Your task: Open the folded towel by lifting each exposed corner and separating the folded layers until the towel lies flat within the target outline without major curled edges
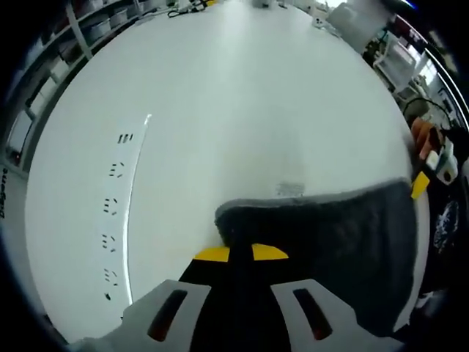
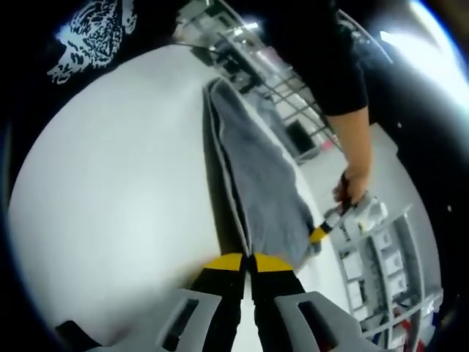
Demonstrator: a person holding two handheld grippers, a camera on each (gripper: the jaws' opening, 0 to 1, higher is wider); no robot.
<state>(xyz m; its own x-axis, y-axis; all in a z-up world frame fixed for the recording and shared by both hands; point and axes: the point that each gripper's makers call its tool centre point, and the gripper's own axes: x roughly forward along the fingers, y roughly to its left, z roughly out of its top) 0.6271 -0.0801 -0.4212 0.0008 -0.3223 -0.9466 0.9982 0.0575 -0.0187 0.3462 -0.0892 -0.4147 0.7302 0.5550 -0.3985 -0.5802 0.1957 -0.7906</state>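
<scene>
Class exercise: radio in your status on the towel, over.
Left tongs shut on towel corner. Right tongs shut on its edge. Towel lifted, still folded, not flat on table. Nothing in the way.

a white power strip (image 1: 121,213) lies on the white table (image 1: 242,95).

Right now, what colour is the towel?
Grey: the towel is plain, no pattern. It shows best in the right gripper view, held between both grippers.
</scene>
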